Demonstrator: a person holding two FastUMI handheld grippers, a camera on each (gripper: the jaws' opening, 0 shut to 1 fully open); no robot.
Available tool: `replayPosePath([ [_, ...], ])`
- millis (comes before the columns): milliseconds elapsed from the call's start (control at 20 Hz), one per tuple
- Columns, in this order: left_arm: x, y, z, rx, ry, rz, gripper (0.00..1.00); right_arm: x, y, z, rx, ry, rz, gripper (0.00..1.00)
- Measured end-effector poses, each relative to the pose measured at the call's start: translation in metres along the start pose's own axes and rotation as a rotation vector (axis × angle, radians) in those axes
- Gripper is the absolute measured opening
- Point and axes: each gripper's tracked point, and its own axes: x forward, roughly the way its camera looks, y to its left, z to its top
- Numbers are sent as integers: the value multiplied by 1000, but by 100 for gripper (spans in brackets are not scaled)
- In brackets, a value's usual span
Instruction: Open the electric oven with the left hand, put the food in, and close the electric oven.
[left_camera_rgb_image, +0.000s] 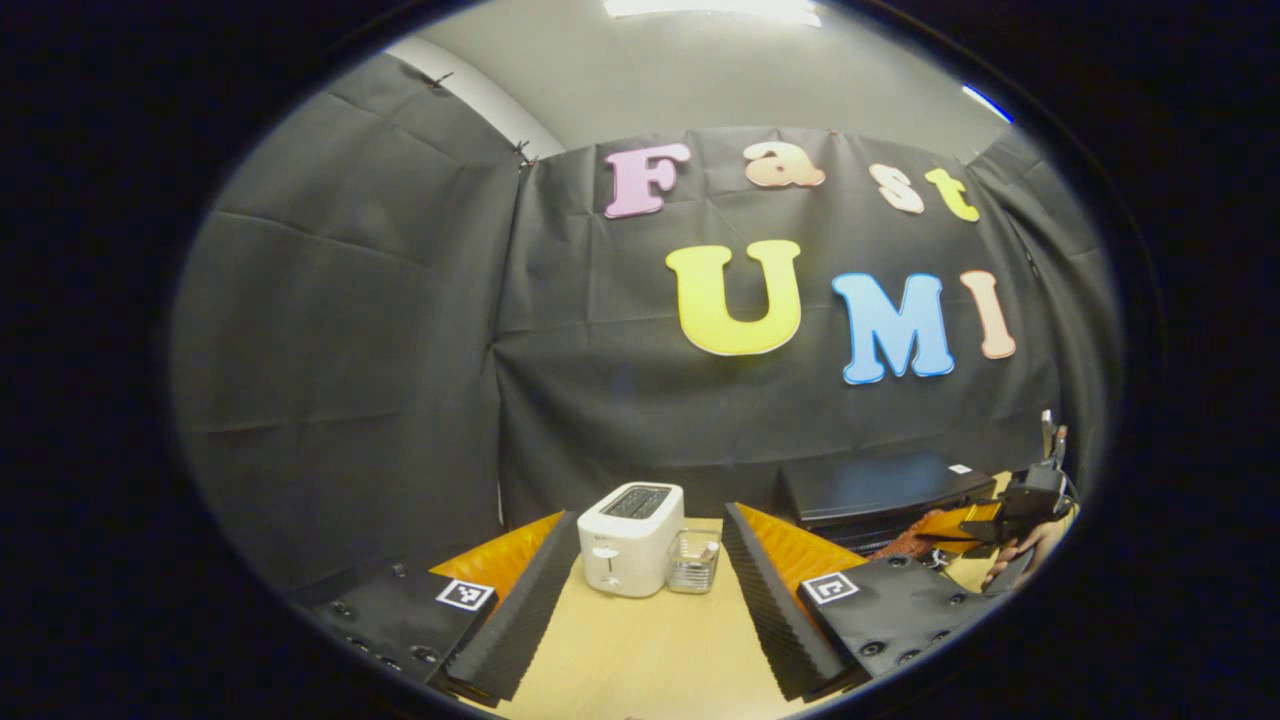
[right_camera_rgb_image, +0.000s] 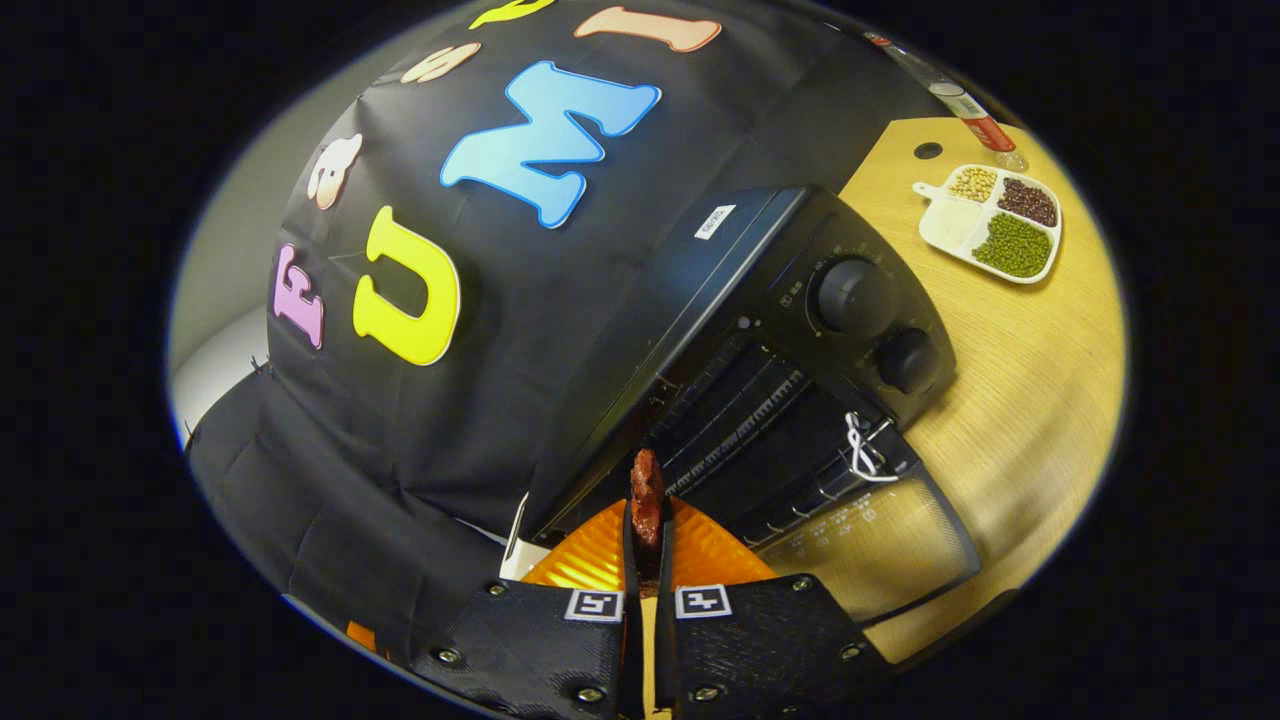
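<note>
Food (right_camera_rgb_image: 647, 497) in right gripper (right_camera_rgb_image: 647, 560), oven (right_camera_rgb_image: 800, 330) open

No readable text is seen; the sticker on the oven (right_camera_rgb_image: 716, 221) top is too small to read.

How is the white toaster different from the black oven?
The toaster is white and small, with its slots on top; the oven is black, bigger and boxy. The oven has two round knobs on its front and its glass door hangs open, while the toaster has no door. Both stand on the wooden table.
</note>
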Motion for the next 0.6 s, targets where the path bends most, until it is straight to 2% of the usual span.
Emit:
replayPosePath([
  [250, 2, 18, -8, 8, 26, 26, 96, 26, -10, 2, -63, -72, -8, 5],
  [300, 1, 19, -8, 13, 24, 26, 91, 29, -12, 2, -79, -84, -7, 5],
  [400, 0, 20, -6, 28, 20, 24, 100, 34, -17, -1, -107, -85, -13, 5],
  [600, 1, 17, -4, 37, 13, 21, 91, 43, -29, 2, -130, -86, -42, 6],
])
